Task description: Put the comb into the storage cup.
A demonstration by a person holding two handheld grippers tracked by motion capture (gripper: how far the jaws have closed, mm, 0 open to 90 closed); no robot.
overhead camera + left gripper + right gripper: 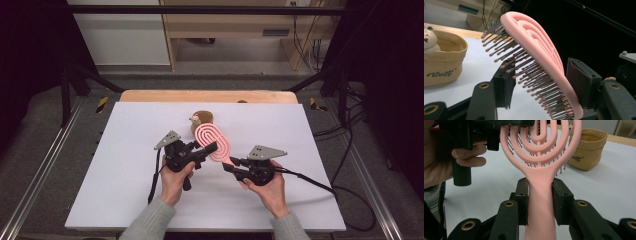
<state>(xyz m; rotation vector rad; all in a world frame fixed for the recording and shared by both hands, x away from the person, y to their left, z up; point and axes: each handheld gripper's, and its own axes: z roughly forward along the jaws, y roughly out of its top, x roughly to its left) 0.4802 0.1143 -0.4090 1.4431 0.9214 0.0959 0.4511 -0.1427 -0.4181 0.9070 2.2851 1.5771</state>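
Right claw (540, 200) clamps the pink hairbrush (541, 157) handle; left claw (544, 85) straddles its head, jaws wide. Close squarely across head and bristles before releasing the handle

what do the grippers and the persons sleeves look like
Both the left gripper and right gripper are black, each topped by a grey three-cornered plate and trailing a black cable. Their jaws have dark pads and brass-coloured pivot rings. The person wears grey knit sleeves.
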